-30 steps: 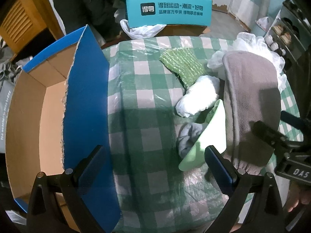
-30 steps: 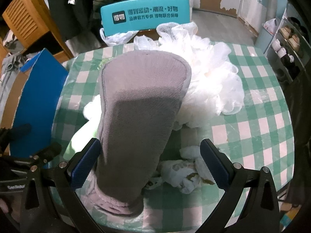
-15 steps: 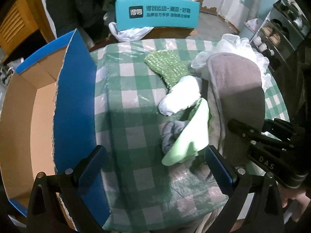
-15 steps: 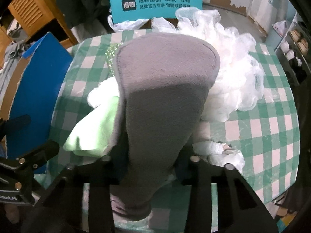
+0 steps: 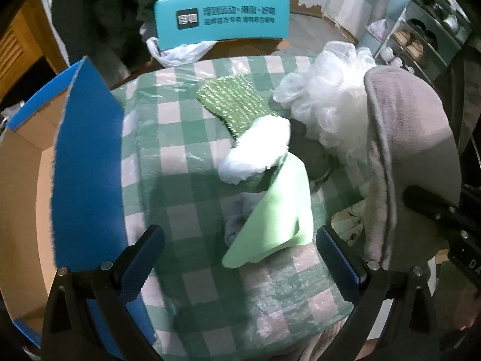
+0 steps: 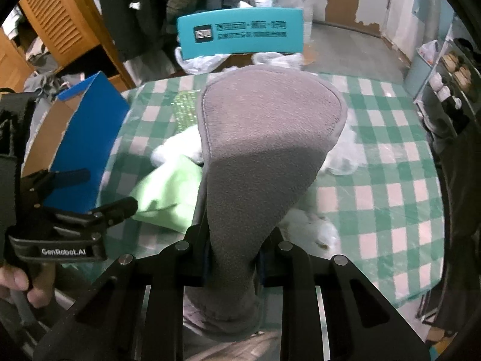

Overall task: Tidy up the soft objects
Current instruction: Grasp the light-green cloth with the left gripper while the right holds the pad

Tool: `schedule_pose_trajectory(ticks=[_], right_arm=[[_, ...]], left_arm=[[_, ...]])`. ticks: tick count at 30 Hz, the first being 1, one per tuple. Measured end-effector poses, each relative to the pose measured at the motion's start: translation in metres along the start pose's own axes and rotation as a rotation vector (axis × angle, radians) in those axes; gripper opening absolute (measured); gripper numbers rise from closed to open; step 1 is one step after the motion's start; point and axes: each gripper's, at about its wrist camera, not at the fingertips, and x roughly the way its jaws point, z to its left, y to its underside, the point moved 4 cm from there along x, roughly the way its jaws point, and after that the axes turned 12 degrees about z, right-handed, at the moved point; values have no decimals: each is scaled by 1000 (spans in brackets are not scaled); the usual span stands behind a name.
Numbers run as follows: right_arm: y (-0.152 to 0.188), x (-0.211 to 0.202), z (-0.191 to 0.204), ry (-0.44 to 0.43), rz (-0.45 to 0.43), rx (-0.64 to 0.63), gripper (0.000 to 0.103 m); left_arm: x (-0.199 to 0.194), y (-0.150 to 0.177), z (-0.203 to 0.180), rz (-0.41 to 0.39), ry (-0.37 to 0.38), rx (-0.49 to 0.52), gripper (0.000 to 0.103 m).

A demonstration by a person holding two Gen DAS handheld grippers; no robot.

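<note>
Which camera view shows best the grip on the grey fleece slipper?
The right wrist view: the right gripper has just closed on the grey fleece slipper. The left wrist view shows the slipper only sideways.

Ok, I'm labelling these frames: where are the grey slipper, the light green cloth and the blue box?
grey slipper (image 6: pixel 264 150): right wrist view, on its flat sole.
light green cloth (image 5: pixel 279 216): left wrist view, middle of the fold.
blue box (image 5: pixel 87 165): left wrist view, on its raised blue flap.

The right gripper, whose jaws have just been closing, pinches the grey fleece slipper tight and points steeply down, while the left gripper hangs wide open (nothing between its jaws) at the table's near edge.
</note>
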Motion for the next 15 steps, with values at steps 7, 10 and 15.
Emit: schedule_pose_trajectory(ticks=[7, 10, 15], right_arm=[[8, 22, -26, -17, 54, 60, 21], [7, 27, -31, -50, 58, 86, 26], [6, 33, -38, -65, 58, 124, 40]], left_arm=[[19, -13, -21, 24, -26, 38, 102], [24, -17, -28, 29, -30, 50, 102], [33, -24, -34, 24, -42, 46, 85]])
